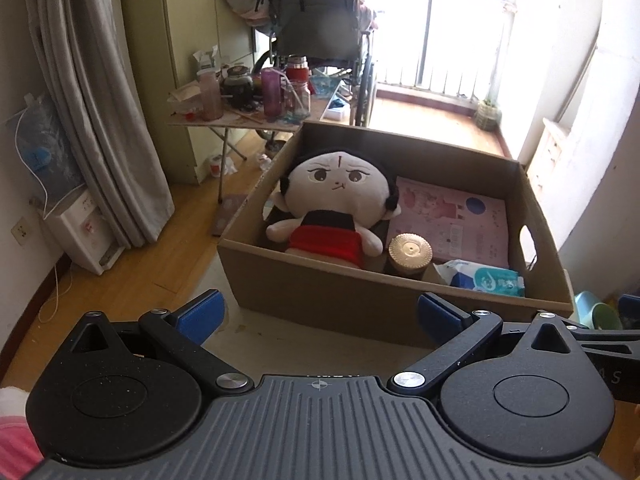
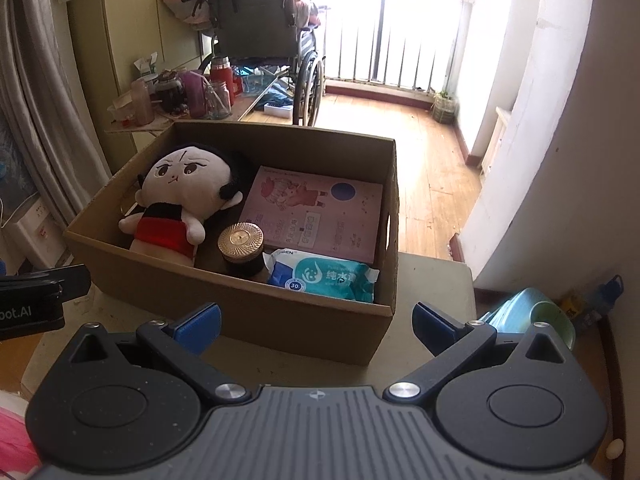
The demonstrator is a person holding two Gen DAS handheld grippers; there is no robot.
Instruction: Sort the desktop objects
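A: Left wrist view first: our left gripper (image 1: 319,314) has its jaws spread wide with nothing between them, and the cardboard box (image 1: 320,286) sits straight ahead of the blue fingertips (image 1: 206,309). Inside it, ahead and a little left of the jaws, leans the plush doll (image 1: 336,210); the gold-lidded jar (image 1: 410,254) stands just right of it, the pink book (image 1: 452,216) lies flat beyond, and the wipes pack (image 1: 486,279) rests against the near wall.

B: Right wrist view agrees. Our right gripper (image 2: 316,322) is equally wide apart and empty, with the box's near wall close in front of the jaws. We judge the desktop things already boxed.

A: Risks?

B: If we push forward, a fingertip could catch the near wall and shove the box across the small table (image 2: 436,280), whose edge lies just right of the jaws. Reaching in carelessly could tip the jar against the doll.

A: Any writing?

B: On the wipes pack we read "30" in a circle and Chinese characters; the book's print is too small. Left of our jaws, the other gripper's body shows "oot.AI".
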